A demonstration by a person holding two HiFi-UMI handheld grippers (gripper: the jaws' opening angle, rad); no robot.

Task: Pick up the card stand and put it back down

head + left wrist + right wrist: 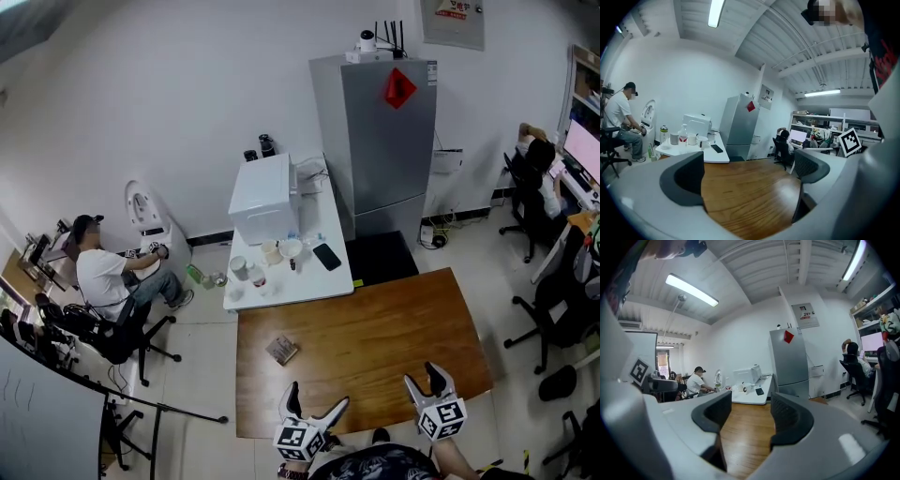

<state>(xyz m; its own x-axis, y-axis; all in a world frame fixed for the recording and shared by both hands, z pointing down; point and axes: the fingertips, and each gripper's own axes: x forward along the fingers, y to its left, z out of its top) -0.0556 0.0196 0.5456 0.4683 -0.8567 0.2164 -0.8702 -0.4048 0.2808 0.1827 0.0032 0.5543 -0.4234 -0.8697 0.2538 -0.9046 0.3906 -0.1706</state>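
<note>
The card stand sits on the wooden table, in its left half and nearer the front edge than the back. It is turned askew to the table's edges (too small to read its long axis surely).

Both tools hang over the front edge. The left gripper has its jaws spread wide with nothing between them. The right gripper has its jaws drawn narrower, also empty.

The stand lies ahead and slightly left of the left gripper and well apart from the right, so the left one is probably better placed to reach it.
</note>
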